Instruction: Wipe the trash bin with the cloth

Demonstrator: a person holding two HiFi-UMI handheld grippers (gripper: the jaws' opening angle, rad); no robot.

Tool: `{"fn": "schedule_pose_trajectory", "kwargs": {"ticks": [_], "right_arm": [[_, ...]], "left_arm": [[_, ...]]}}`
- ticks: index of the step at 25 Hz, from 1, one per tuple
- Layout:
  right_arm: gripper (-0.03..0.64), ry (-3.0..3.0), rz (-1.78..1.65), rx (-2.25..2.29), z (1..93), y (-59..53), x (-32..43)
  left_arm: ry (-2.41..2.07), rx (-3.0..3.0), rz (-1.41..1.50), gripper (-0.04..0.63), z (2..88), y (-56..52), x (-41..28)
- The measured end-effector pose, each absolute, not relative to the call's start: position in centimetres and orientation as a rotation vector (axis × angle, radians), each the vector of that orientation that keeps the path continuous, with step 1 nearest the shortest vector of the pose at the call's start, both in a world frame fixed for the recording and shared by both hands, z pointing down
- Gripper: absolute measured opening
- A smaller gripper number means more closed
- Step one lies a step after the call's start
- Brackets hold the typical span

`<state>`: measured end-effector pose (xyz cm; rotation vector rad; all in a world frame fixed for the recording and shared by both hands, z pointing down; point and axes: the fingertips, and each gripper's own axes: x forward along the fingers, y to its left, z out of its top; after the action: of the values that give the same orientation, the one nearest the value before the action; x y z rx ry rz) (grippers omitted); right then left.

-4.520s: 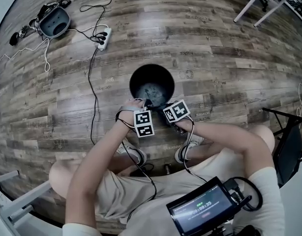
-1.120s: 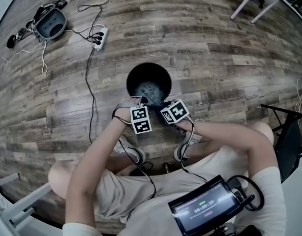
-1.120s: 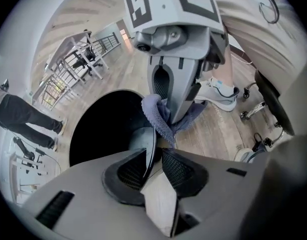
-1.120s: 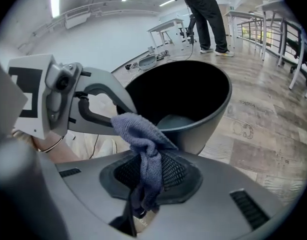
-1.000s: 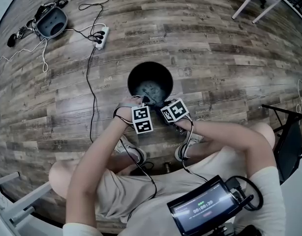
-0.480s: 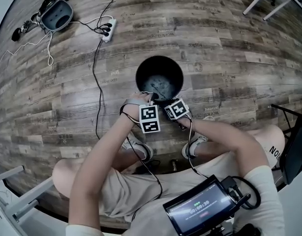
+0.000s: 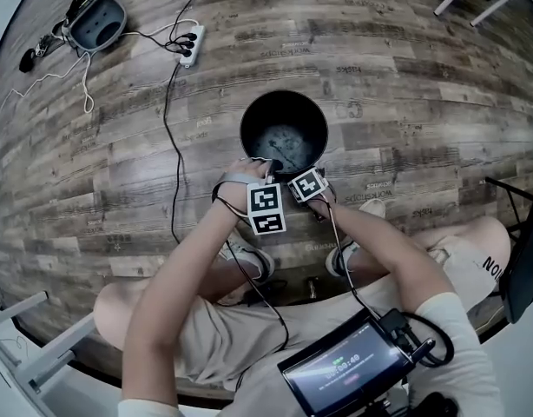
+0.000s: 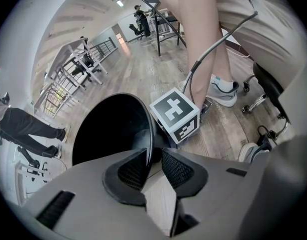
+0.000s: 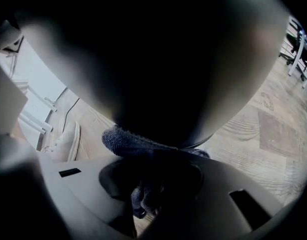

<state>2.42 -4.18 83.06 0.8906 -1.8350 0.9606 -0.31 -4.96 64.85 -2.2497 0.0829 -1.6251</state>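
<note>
Black plastic, the bin stands upright on the wood floor, just ahead of the person's shoes; the left gripper is clamped on its near rim, one jaw inside the wall and one outside. The right gripper grasps a blue-grey cloth bunched between its jaws; the cloth is pressed against the bin's outer wall at the near right side. Both grippers sit side by side; the right one's marker cube is just beyond the left jaws.
</note>
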Motion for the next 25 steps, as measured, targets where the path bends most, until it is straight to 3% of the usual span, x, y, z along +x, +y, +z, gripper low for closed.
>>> {"fn": "schedule_pose_trajectory", "kwargs": {"ticks": [10, 20, 25], "right_arm": [[0.08, -1.802, 1.141, 0.885, 78.2, -0.1, 2.0], [0.08, -1.918, 1.132, 0.76, 68.0, 2.4, 1.1], [0.08, -1.97, 1.19, 0.814, 63.4, 1.2, 2.0]], "left_arm": [[0.095, -2.266, -1.688, 0.104, 65.2, -4.7, -0.5], [-0.139, -2.263, -1.708, 0.186, 64.2, -4.1, -2.6], [-0.087, -2.108, -1.664, 0.183, 65.4, -5.7, -3.4]]}}
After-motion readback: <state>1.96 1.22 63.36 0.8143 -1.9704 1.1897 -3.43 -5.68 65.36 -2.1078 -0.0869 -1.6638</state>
